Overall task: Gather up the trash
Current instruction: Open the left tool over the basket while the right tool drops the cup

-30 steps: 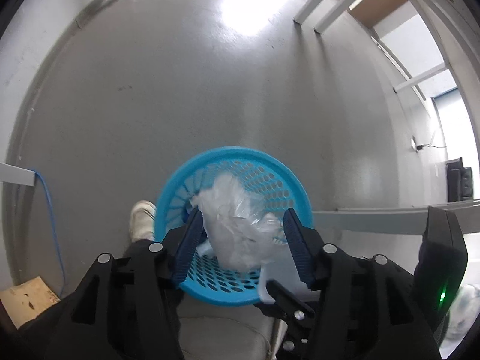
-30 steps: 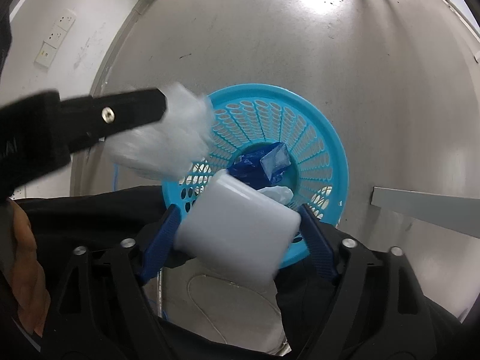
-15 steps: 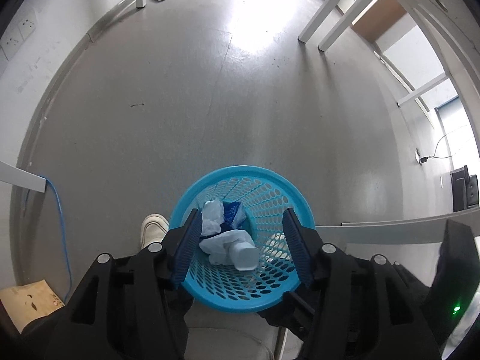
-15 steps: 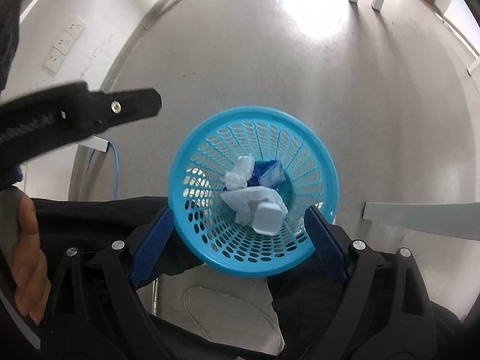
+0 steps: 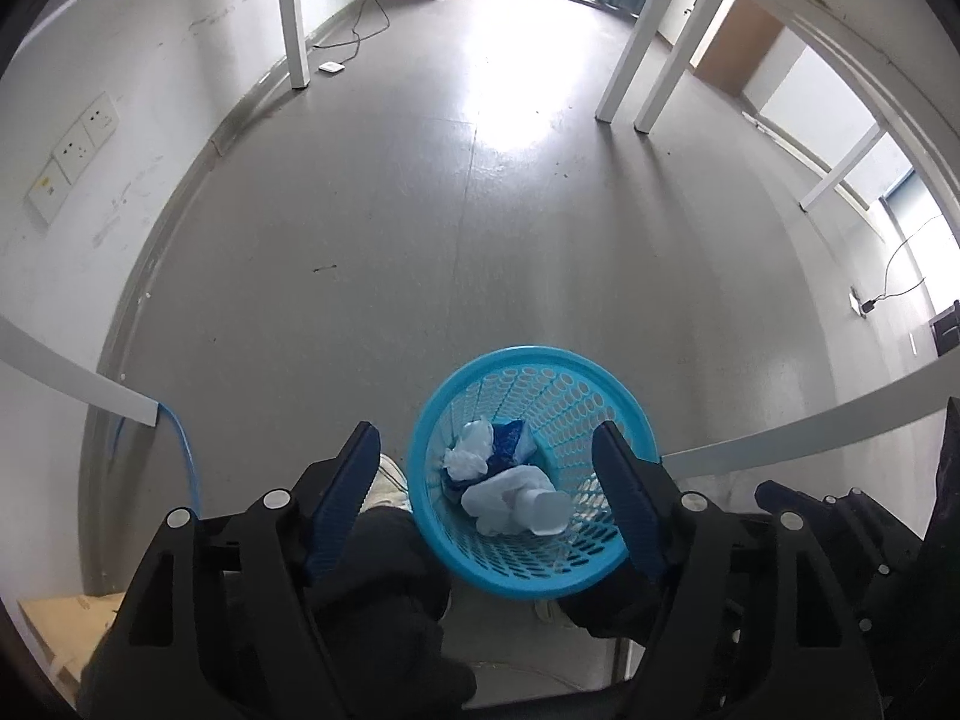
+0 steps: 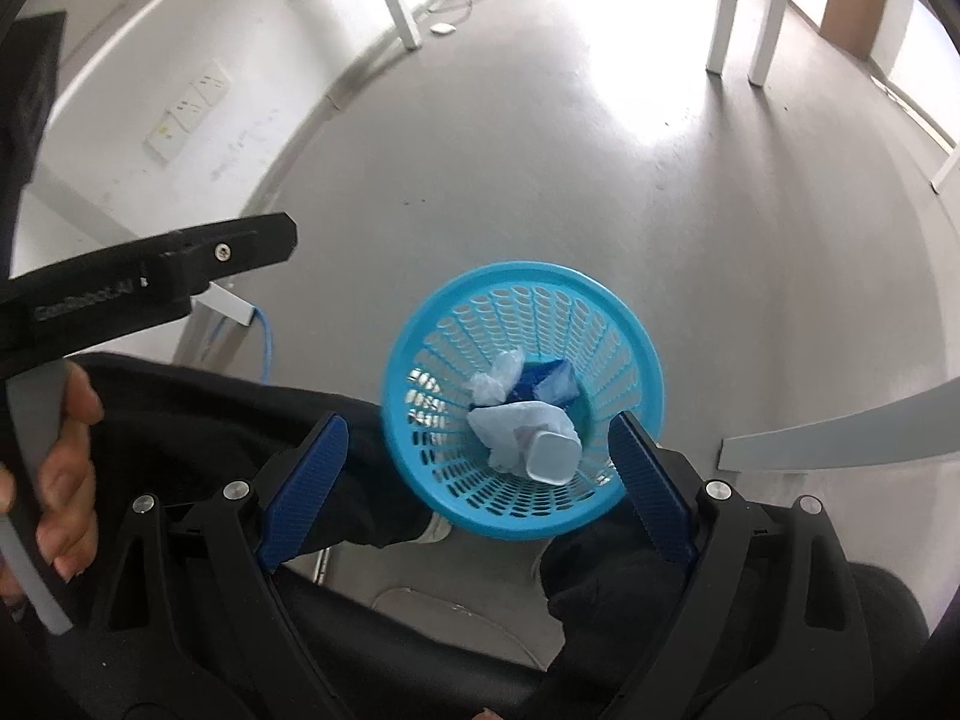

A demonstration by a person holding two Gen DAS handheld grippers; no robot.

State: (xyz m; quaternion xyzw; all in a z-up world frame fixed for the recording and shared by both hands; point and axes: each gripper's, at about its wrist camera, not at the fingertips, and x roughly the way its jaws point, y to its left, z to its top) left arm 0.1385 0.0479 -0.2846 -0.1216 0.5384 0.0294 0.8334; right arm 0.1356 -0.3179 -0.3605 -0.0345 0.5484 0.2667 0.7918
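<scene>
Left tool (image 5: 486, 462) and right tool (image 6: 477, 450): both spread wide, nothing held, poised above the trash basket (image 5: 456, 414), likely just emptied into it. Basket stands on the floor (image 5: 480, 228), below and between the fingers of each tool. Inside: white cup (image 5: 549, 513) on its side, crumpled white wrapper (image 5: 495, 495), tissue wad (image 5: 471, 459), and, farthest, a blue packet (image 5: 510, 438). Beyond, floor looks free of litter.
</scene>
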